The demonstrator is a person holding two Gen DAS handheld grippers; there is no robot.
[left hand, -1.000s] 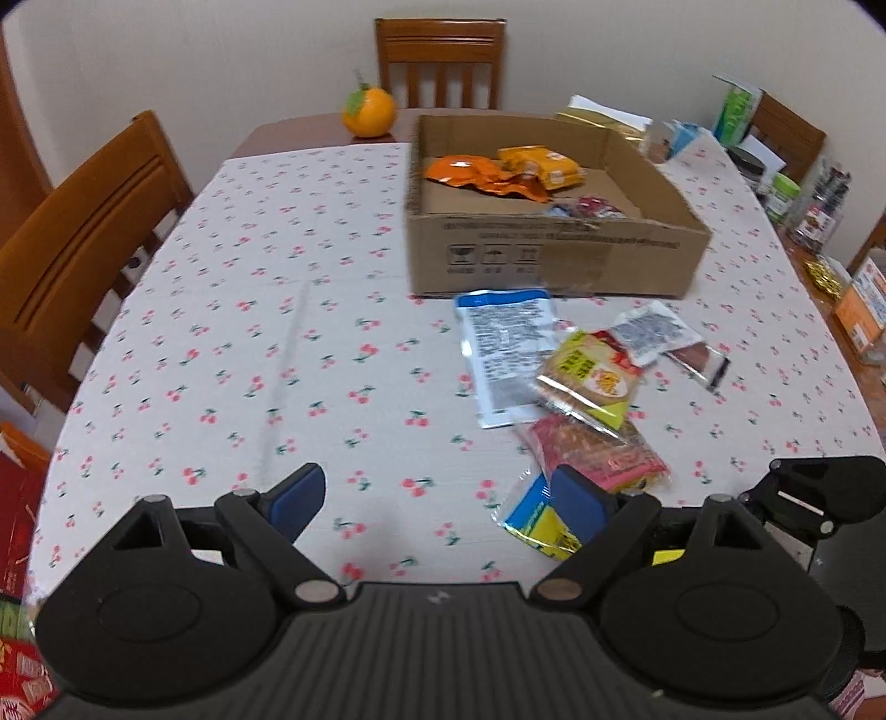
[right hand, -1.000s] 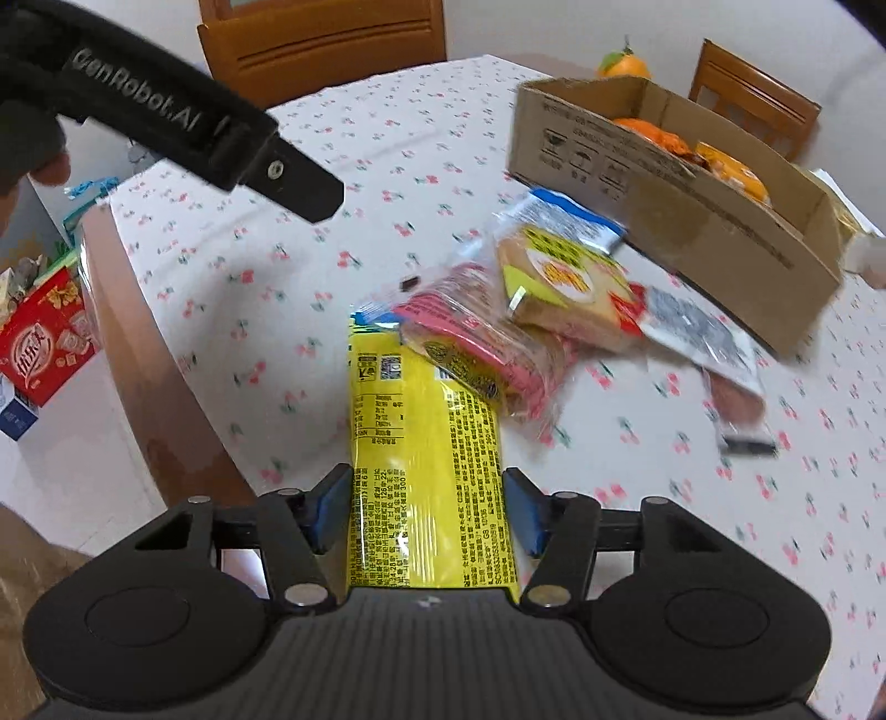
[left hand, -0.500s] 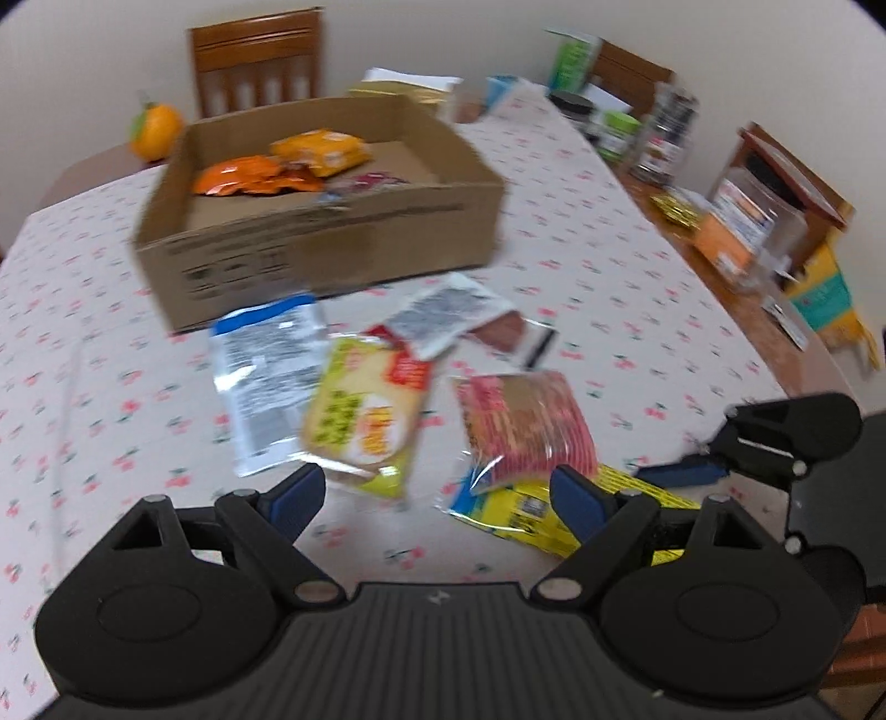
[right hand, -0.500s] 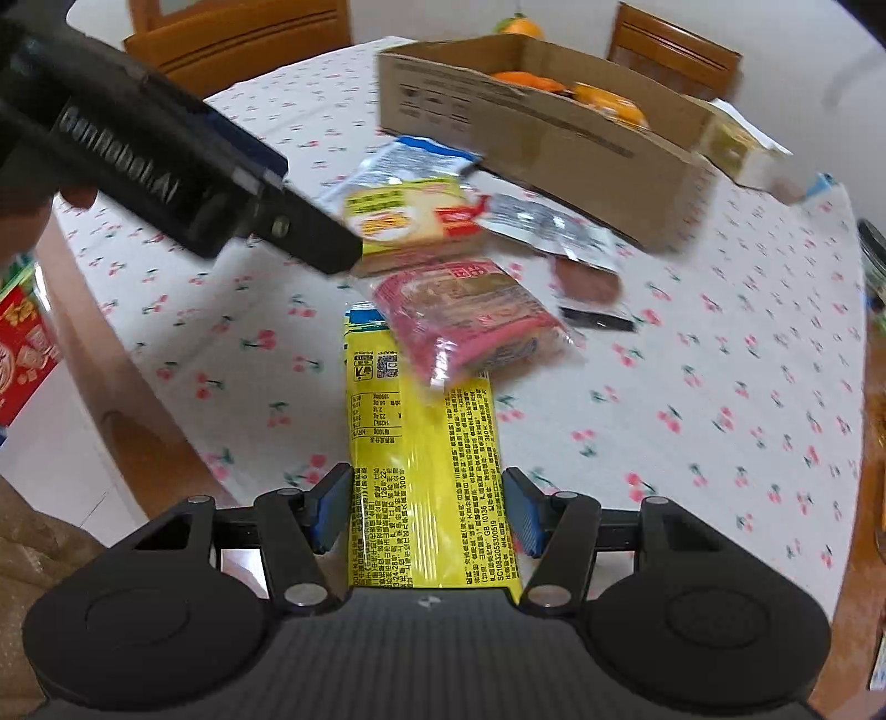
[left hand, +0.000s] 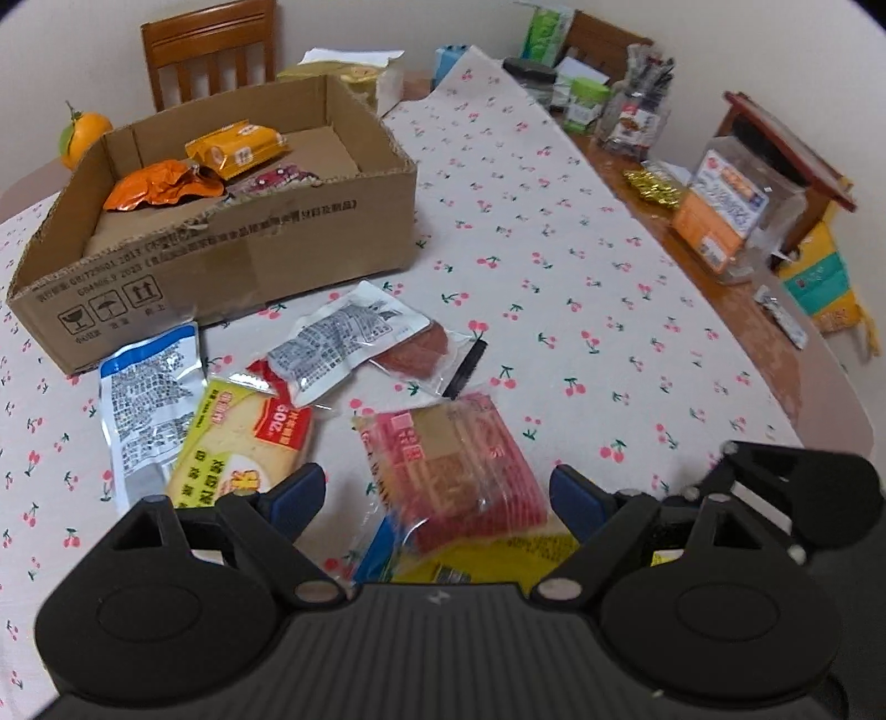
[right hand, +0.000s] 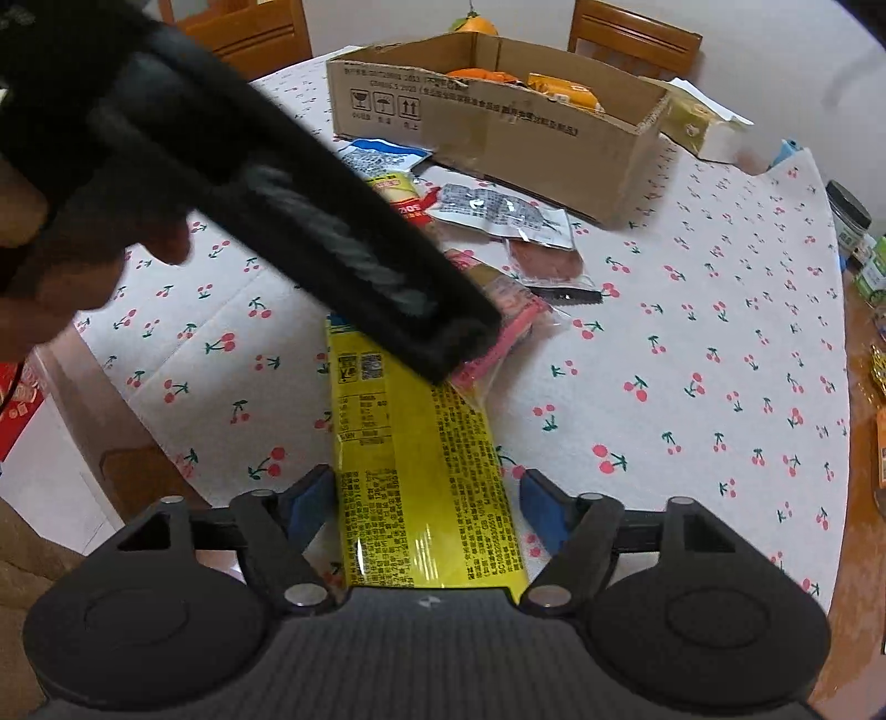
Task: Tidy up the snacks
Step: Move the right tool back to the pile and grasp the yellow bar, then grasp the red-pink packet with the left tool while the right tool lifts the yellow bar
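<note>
A cardboard box [left hand: 232, 243] holds several orange and red snack packs. Loose packs lie in front of it on the cherry tablecloth: a blue-white pouch [left hand: 147, 399], a yellow bread pack [left hand: 238, 448], a grey printed pack [left hand: 343, 338] and a red pack [left hand: 459, 476]. My left gripper [left hand: 437, 495] is open, its fingers on either side of the red pack. My right gripper [right hand: 426, 495] is open around a long yellow pack [right hand: 410, 454], its left pad touching it and a gap at the right. The red pack [right hand: 509, 321] lies on the yellow pack's far end. The left gripper's body [right hand: 310, 221] crosses the right wrist view.
An orange [left hand: 80, 138] sits behind the box. Wooden chairs [left hand: 210, 50] stand at the far side. Jars, boxes and packets [left hand: 720, 210] crowd the bare table strip at right. The table edge [right hand: 111, 437] is close on the left of the right wrist view.
My left gripper has swung right and moved in over the red pack. My right gripper stays around the yellow pack, its view turned towards the box.
</note>
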